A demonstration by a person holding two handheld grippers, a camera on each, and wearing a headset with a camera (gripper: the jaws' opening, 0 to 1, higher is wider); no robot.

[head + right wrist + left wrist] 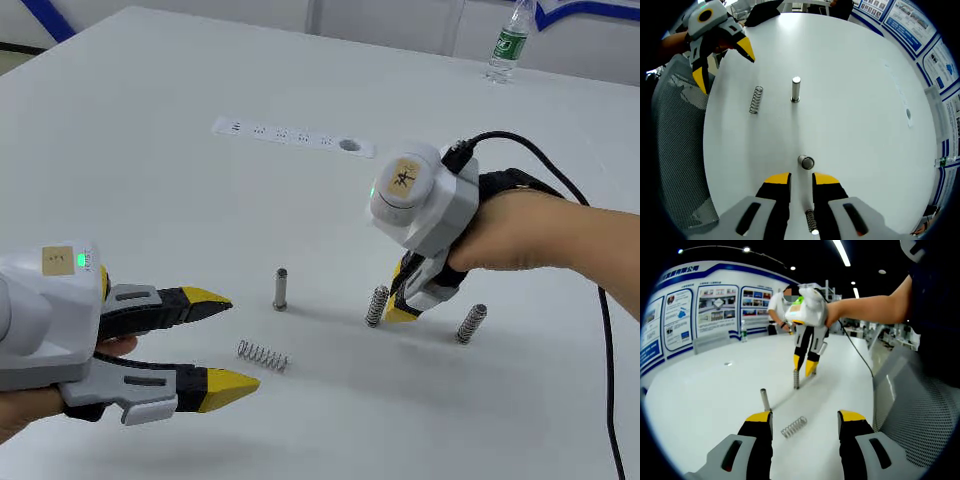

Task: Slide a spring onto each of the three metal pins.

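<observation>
Closest in, the left gripper (240,340) lies low at the bench edge with its jaws spread wide and nothing between them. They point across the white table (150,150) toward the work. Well apart on the far side, the right gripper (402,308) points steeply down, its yellow tips parted only narrowly and gripping nothing, as far as its own view shows. It hangs just beside the first sprung pin (377,305), which stands upright with coils around its shaft. The second sprung pin (471,323) stands near it on the other side of that gripper, also wearing a spring. That puts two of the three done, by my reading. The bare pin (281,288) stands upright between the two grippers with no coil on it. The loose spring (262,354) lies on its side on the table, near that pin and right in front of the left gripper's open jaws. What looks left is one pickup of that spring and one slide down onto the last shaft.
</observation>
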